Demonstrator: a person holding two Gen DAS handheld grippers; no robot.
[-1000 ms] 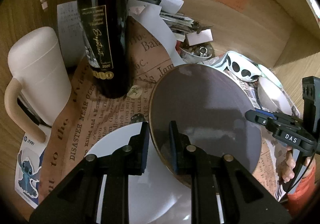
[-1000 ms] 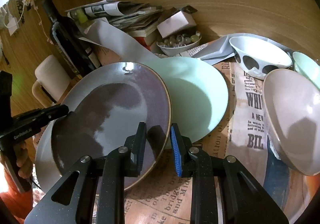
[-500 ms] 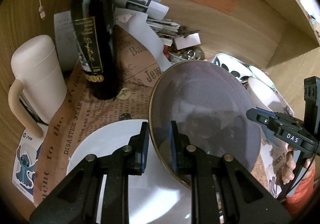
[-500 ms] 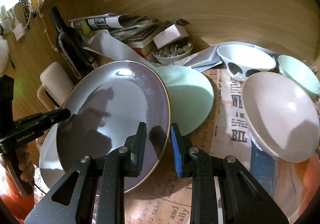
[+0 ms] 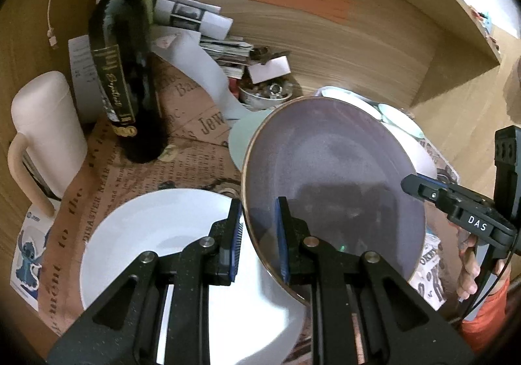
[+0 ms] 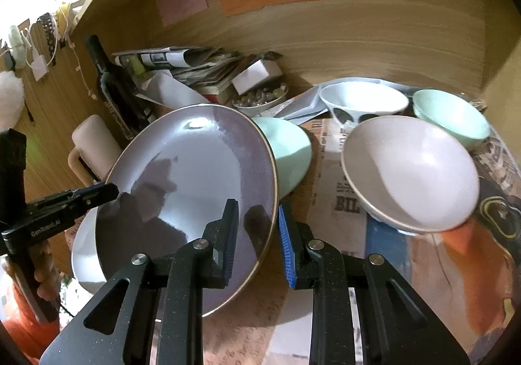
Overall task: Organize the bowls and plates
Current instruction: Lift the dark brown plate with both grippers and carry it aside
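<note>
Purple-grey and glossy, the round gold-rimmed plate (image 5: 332,176) hangs tilted above the desk (image 6: 335,169), which is spread with printed newspaper. Both tools grip it by opposite edges: the left tool (image 5: 257,234) has its blue pads pinched on the rim nearest the white round plate (image 5: 156,234) lying below, and the right tool (image 6: 257,234) clamps the rim nearest the mint-green plate (image 6: 289,150). Beside these stand a pinkish-white deep bowl (image 6: 413,173), a mint bowl (image 6: 452,114), a dark wine bottle (image 5: 120,72) and a cream mug (image 5: 45,130).
</note>
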